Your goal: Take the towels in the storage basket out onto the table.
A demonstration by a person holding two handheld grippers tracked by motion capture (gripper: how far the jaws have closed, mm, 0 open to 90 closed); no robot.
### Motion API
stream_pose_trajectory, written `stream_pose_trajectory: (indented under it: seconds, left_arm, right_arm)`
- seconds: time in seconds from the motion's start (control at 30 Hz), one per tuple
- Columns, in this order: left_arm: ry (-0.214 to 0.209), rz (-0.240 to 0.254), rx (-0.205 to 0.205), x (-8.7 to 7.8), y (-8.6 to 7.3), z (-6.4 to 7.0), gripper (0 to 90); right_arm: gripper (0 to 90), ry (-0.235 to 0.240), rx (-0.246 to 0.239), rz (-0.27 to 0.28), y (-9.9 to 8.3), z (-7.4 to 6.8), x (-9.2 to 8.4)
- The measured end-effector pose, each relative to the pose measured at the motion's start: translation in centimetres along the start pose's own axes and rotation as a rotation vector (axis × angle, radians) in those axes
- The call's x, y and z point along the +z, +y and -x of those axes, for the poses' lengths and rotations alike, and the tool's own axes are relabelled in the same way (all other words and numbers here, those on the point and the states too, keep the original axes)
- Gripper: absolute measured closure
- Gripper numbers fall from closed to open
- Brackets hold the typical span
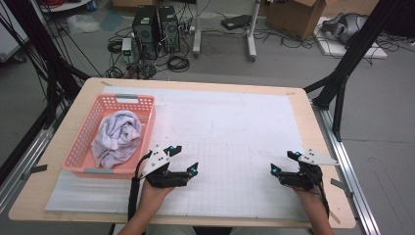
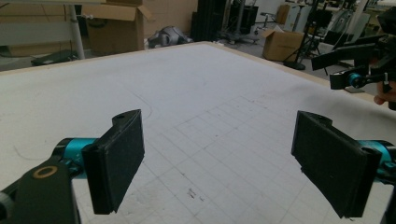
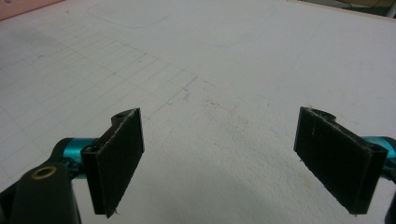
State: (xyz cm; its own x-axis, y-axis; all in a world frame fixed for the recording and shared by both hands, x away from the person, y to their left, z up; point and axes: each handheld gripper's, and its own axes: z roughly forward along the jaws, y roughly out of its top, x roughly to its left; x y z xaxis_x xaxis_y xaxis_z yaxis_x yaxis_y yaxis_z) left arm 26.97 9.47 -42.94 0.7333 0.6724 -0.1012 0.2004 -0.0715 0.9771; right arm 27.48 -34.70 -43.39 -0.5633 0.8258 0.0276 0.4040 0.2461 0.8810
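Nearest to us, at the front edge of the desk [image 1: 303, 110], we hold the left hand-held gripper [image 1: 185, 159] and the right hand-held gripper [image 1: 285, 162], one in each hand, both low over the white gridded sheet [image 1: 235, 147]. Each has its jaws spread wide apart with nothing between them; in the left gripper view the left hand-held gripper [image 2: 217, 161] frames bare grid, and in the right gripper view the right hand-held gripper [image 3: 217, 161] frames bare sheet with a few dark specks. The two are well apart, and the sheet between them lies open.

Just beside our left hand-held gripper, on its outer side, stands the pink basket [image 1: 83, 142], its near rim close to the gripper's grey plate. Inside it lies the crumpled pale towel [image 1: 117, 137], bunched toward the basket's middle and right wall, below the rim. The basket sits near the desk's left edge, with a strip of wood showing beyond it.

Farther out, the sheet runs on bare toward the desk's far edge, with faint drawn outlines near its middle. On the right, the sheet ends short of the desk's wooden border, and a metal rail [image 1: 350, 166] follows that side.

Beyond the desk, the floor carries computer towers [image 1: 156, 29], tangled cables and cardboard boxes [image 1: 298, 17].
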Motion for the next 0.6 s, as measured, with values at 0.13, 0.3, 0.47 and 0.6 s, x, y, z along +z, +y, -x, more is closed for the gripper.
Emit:
stream_pose_trajectory:
  seconds: [0.13,0.3,0.47,0.6]
  left_arm:
    - [0.014,0.001,0.006,-0.5,0.7,-0.1,17.5]
    - [0.026,0.011,-0.003,-1.2,1.5,-0.2,17.6]
    - [0.029,0.028,0.007,-2.2,3.0,-0.3,19.6]
    - [0.059,0.056,0.014,-3.5,4.7,-1.2,19.8]
  right_arm:
    - [14.7,0.000,-0.004,-0.002,0.0,-0.1,-0.2]
    - [14.7,0.000,0.002,0.007,0.1,-0.1,-0.2]
    - [14.7,0.000,-0.004,0.006,0.1,-0.1,-0.2]
    - [14.7,0.000,0.001,0.009,0.1,-0.1,-0.2]
